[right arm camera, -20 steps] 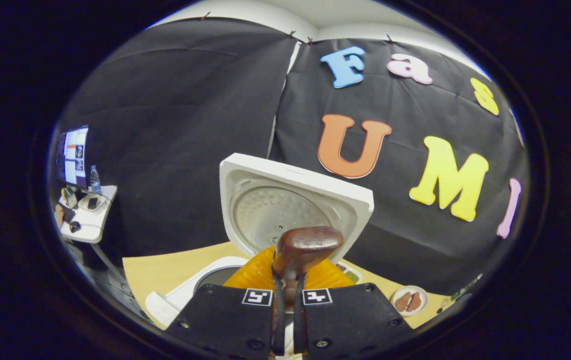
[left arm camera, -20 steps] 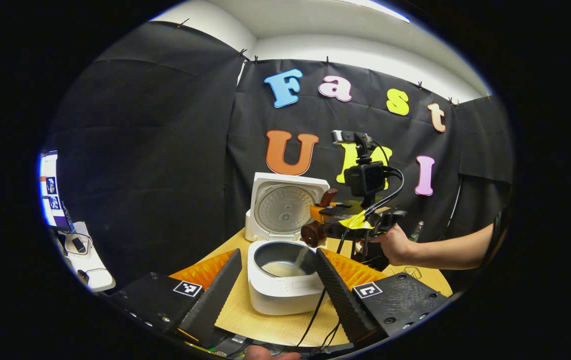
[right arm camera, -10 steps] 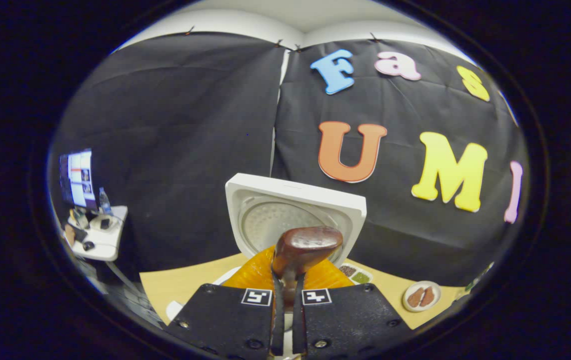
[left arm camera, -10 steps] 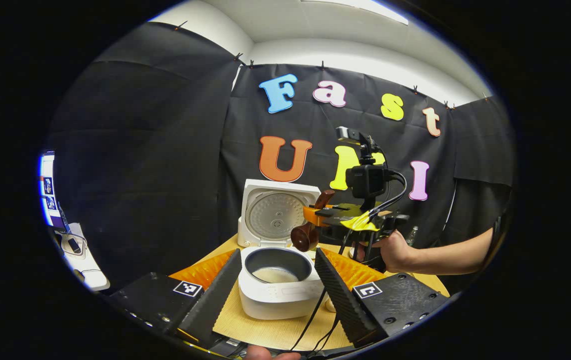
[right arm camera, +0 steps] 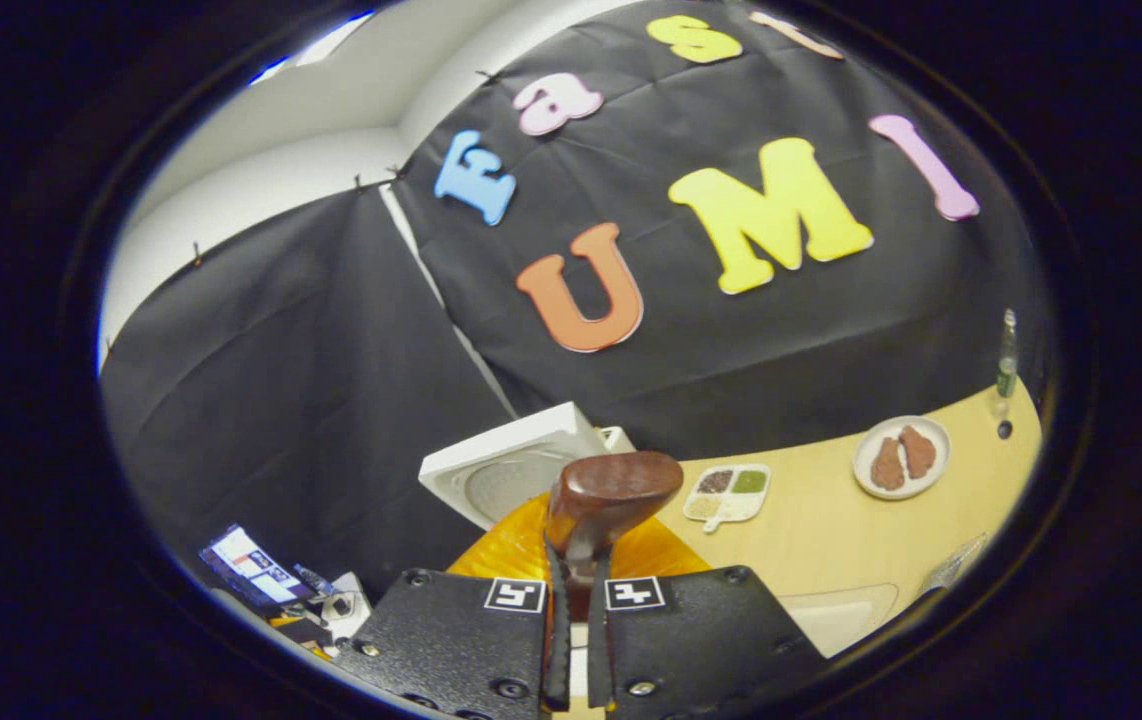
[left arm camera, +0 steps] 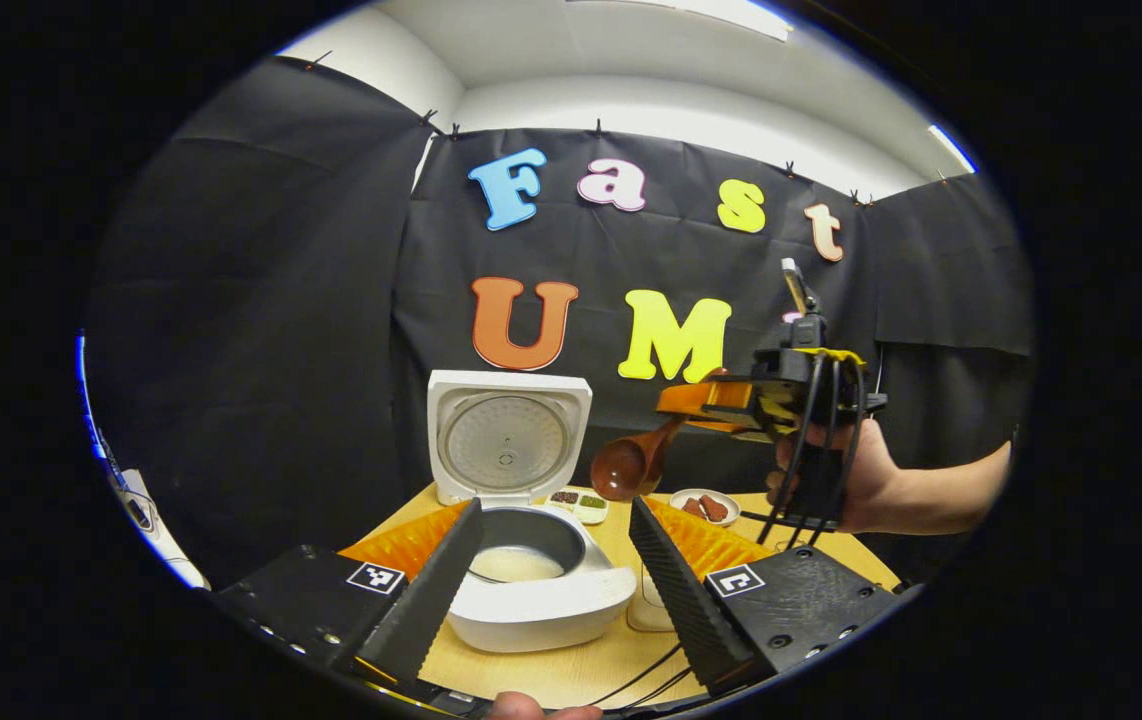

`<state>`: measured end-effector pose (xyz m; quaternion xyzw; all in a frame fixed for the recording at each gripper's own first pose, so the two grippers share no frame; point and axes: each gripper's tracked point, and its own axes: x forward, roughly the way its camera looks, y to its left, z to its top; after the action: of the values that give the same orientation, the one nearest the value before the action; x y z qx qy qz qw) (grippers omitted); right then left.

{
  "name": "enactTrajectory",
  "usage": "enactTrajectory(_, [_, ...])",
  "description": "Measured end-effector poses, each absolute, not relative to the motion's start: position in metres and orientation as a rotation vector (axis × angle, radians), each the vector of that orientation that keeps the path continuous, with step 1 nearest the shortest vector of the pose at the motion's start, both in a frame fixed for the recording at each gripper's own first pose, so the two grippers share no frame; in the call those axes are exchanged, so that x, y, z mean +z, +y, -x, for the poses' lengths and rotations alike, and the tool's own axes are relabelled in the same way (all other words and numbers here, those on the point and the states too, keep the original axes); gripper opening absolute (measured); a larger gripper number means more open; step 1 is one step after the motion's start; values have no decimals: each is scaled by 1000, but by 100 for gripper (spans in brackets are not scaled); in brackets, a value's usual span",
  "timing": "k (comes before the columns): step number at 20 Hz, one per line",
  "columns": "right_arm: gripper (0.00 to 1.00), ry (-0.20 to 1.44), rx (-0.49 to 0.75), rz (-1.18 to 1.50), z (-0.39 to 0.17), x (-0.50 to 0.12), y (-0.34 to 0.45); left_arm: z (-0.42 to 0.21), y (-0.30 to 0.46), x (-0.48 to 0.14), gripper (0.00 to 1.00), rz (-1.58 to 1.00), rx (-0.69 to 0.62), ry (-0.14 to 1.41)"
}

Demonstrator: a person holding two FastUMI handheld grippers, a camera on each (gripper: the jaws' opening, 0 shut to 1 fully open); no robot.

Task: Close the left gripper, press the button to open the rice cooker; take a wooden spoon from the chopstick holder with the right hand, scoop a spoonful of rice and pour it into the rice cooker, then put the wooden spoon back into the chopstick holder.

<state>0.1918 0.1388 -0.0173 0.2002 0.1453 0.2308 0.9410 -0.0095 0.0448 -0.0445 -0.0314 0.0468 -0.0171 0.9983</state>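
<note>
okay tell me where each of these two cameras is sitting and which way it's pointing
Left gripper view: rides on the left gripper, low at the table's near edge, facing the open rice cooker; its own spread fingers show, plus the person's hand holding the right gripper.
Right gripper view: rides on the right gripper, tilted, looking over the wooden spoon toward the table.
Both show: cooker lid, spoon, small dishes.

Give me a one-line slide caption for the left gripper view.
Right gripper holds wooden spoon above open rice cooker.
</note>
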Motion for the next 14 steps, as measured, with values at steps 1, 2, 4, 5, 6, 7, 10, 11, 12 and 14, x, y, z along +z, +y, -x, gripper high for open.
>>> enactTrajectory(1, [8, 300, 437, -428, -186, -21, 114, 6, 43, -45, 94, 74, -27, 89])
enactTrajectory(2, [8, 307, 401, -446, -181, -24, 88, 1, 37, -43, 94, 92, -34, 79])
enactTrajectory(4, [8, 318, 324, -460, -172, -32, 40, -6, 24, -37, 94, 106, -53, 68])
enactTrajectory(5, [8, 325, 280, -459, -167, -39, 13, -9, 22, -35, 94, 99, -55, 60])
enactTrajectory(6, [8, 333, 236, -462, -162, -46, -11, -14, 19, -33, 94, 91, -56, 52])
enactTrajectory(7, [6, 339, 190, -473, -157, -52, -36, -19, 14, -33, 94, 83, -62, 45])
enactTrajectory(10, [8, 360, 67, -522, -142, -75, -96, -31, 0, -39, 94, 63, -66, 75])
enactTrajectory(11, [8, 363, 33, -538, -139, -83, -112, -35, -5, -40, 94, 65, -69, 85])
enactTrajectory(12, [8, 364, -2, -549, -138, -90, -128, -36, -9, -43, 94, 68, -69, 98])
enactTrajectory(14, [7, 372, -62, -541, -140, -106, -159, -38, -15, -46, 94, 73, -69, 121])
